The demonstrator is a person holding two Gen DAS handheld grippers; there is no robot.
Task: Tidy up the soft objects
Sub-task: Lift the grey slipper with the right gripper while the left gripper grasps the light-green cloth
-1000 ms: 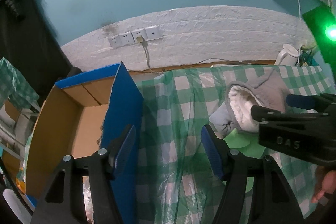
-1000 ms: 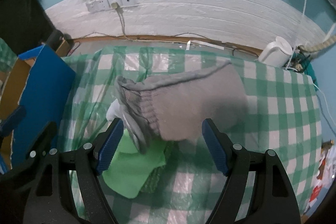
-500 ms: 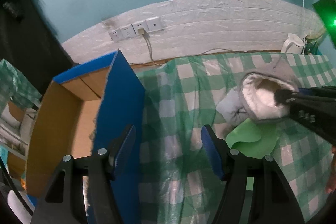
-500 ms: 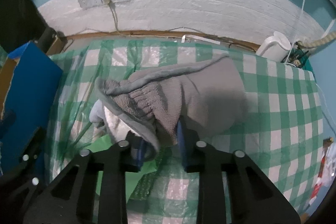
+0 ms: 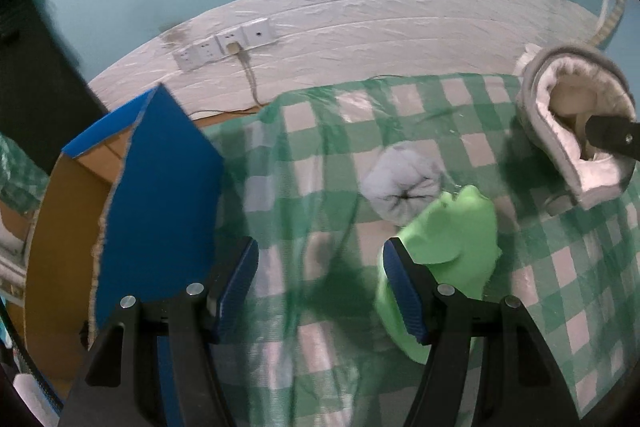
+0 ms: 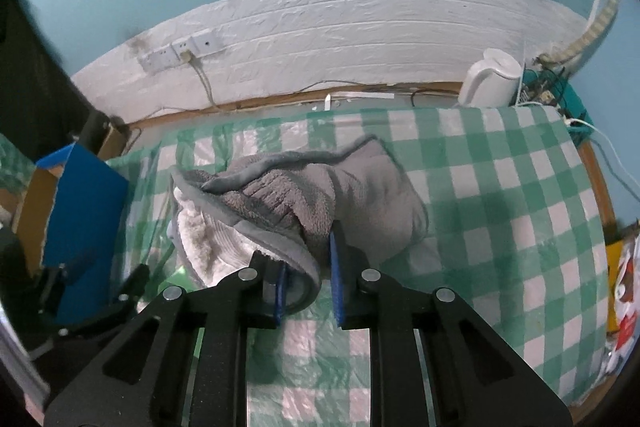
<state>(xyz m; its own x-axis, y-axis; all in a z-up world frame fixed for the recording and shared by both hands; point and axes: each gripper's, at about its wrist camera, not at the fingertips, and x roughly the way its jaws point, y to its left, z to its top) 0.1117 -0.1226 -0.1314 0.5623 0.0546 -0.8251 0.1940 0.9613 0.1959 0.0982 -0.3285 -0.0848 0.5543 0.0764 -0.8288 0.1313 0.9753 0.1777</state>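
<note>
A grey fleece-lined sock [image 6: 352,199] lies bunched on the green checked tablecloth [image 6: 500,195], its white lining showing at the cuff. My right gripper [image 6: 308,283] is shut on that cuff. The left wrist view shows the same grey sock [image 5: 576,131] lifted at the far right, a black finger inside its opening. My left gripper [image 5: 320,287] stands open above the cloth with nothing between its fingers. A green cloth [image 5: 452,243] lies just behind its right finger, and a rolled pale grey sock [image 5: 404,187] sits beyond that.
An open cardboard box [image 5: 68,227] with a raised blue flap [image 5: 160,211] stands at the table's left edge. A white kettle [image 6: 492,79] and cables sit at the back right by the wall. Wall sockets [image 5: 228,43] hang behind the table.
My right gripper closed on the grey sock's cuff and drew it to the right, off the green cloth and rolled sock. My left gripper sank a little toward the cloth.
</note>
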